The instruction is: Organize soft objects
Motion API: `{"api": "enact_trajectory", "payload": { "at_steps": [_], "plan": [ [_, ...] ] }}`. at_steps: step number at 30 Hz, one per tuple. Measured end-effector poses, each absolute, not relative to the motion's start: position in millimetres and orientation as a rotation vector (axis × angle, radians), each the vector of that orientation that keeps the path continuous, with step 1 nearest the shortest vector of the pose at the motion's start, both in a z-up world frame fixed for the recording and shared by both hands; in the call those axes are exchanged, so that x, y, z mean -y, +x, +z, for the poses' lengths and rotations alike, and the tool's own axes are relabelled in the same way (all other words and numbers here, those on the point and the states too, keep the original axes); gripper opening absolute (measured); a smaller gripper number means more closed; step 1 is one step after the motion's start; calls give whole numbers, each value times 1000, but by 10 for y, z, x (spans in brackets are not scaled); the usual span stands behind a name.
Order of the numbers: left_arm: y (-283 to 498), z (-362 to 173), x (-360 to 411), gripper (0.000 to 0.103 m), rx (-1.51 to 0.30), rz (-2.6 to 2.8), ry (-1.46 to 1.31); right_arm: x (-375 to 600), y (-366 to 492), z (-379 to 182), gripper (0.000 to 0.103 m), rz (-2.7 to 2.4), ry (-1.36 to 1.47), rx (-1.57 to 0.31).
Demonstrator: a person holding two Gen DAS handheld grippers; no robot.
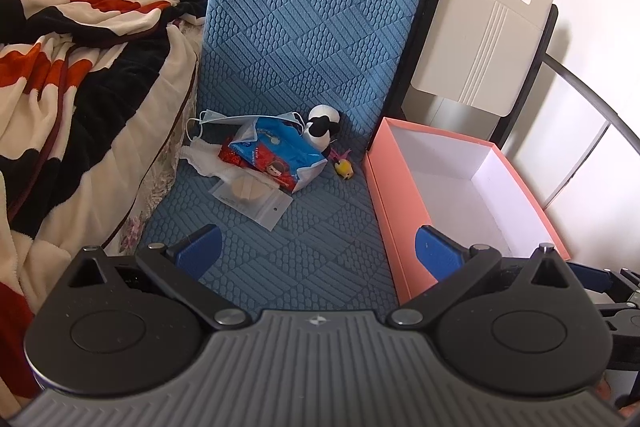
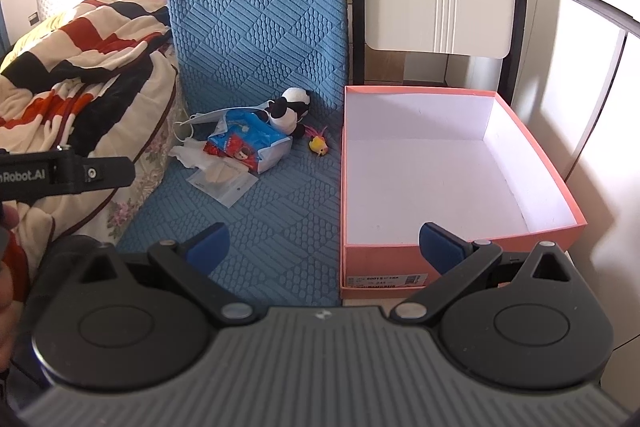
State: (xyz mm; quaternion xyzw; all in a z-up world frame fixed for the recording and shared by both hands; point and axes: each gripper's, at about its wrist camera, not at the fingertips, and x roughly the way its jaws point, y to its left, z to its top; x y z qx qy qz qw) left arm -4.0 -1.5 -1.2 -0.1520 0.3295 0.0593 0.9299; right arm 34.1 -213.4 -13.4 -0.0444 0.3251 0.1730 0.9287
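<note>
Several soft items, a panda toy (image 2: 291, 109), tissue pack (image 2: 250, 141) and face mask (image 2: 212, 117), lie heaped at the blue cushion's (image 2: 280, 211) back edge, beside an open pink box (image 2: 460, 183). Left gripper (image 1: 318, 251) and right gripper (image 2: 326, 247): fingers spread wide, holding nothing.

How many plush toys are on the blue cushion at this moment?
2. The panda plush leans against the cushion's upright back, behind the tissue pack. The small yellow plush lies to its right, near the pink box. The pile could hide more.
</note>
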Motion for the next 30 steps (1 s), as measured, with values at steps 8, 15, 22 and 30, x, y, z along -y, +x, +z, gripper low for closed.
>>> {"api": "enact_trajectory", "payload": {
  "at_steps": [8, 15, 22, 30],
  "plan": [
    [-50, -27, 18, 103, -676, 122, -310, 2133, 336, -152, 103, 351, -93, -673],
    [-47, -35, 14, 103, -679, 125, -310, 2132, 331, -144, 103, 353, -92, -672],
    [-45, -35, 16, 103, -680, 126, -311, 2132, 337, -140, 103, 354, -92, -675],
    [-39, -58, 26, 103, -689, 131, -305, 2127, 340, -164, 103, 358, -90, -683]
  ]
}}
